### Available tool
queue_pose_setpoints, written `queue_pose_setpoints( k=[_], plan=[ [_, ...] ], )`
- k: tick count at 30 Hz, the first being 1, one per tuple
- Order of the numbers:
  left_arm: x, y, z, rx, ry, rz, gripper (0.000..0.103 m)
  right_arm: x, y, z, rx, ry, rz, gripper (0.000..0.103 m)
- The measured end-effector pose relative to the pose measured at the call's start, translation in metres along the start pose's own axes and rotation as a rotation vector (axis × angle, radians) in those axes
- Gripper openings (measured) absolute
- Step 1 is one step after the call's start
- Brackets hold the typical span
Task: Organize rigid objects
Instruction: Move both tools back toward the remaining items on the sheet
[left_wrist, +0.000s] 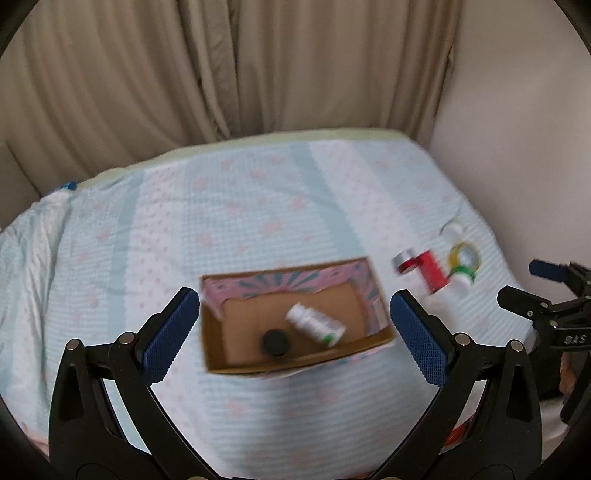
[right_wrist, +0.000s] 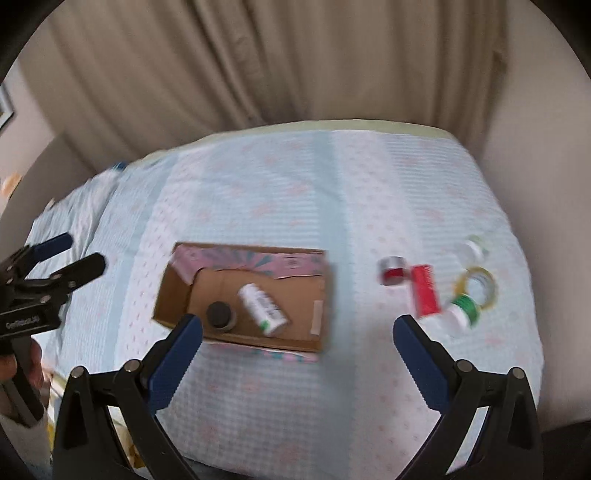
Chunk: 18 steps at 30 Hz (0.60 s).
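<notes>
Your right gripper (right_wrist: 297, 334) is hanging with its fingers spread wide and empty; your left gripper (left_wrist: 295, 325), likewise released, is framing the cardboard box (left_wrist: 295, 360). The loose pile is lying at the right of both frames, so your right hand is sitting nearer. There the red box (right_wrist: 424, 291) is lying flat, its long axis running from upper left to lower right, just beside the tape roll (right_wrist: 480, 286). A white bottle (right_wrist: 263, 309) is already resting inside the box.
</notes>
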<state>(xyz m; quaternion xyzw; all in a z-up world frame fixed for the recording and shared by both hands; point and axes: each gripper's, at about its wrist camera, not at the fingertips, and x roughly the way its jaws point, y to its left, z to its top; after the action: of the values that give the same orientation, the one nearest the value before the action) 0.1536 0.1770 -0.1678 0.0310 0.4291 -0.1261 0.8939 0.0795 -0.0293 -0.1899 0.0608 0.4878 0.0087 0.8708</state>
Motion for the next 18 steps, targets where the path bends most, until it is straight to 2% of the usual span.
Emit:
queue_pose_setpoints(
  k=[3, 7, 10, 13, 18],
  plan=[
    [-0.005, -0.037, 0.004, -0.013, -0.03, 0.002, 0.103, -0.017, -0.042, -0.001, 0.044, -0.018, -0.05, 0.103],
    [0.014, -0.096, 0.008, -0.031, 0.044, 0.055, 0.103, -0.021, -0.103, -0.003, 0.086, -0.005, -0.087, 0.103],
    [0.029, -0.129, 0.007, -0.07, 0.027, 0.072, 0.103, -0.018, -0.15, -0.004, 0.121, 0.011, -0.087, 0.103],
    [0.055, -0.167, 0.01, -0.119, 0.041, 0.061, 0.103, -0.009, -0.192, -0.003, 0.128, 0.02, -0.123, 0.103],
    [0.109, -0.217, 0.011, -0.11, 0.111, 0.042, 0.103, 0.019, -0.246, 0.005, 0.158, 0.07, -0.108, 0.103]
  ],
)
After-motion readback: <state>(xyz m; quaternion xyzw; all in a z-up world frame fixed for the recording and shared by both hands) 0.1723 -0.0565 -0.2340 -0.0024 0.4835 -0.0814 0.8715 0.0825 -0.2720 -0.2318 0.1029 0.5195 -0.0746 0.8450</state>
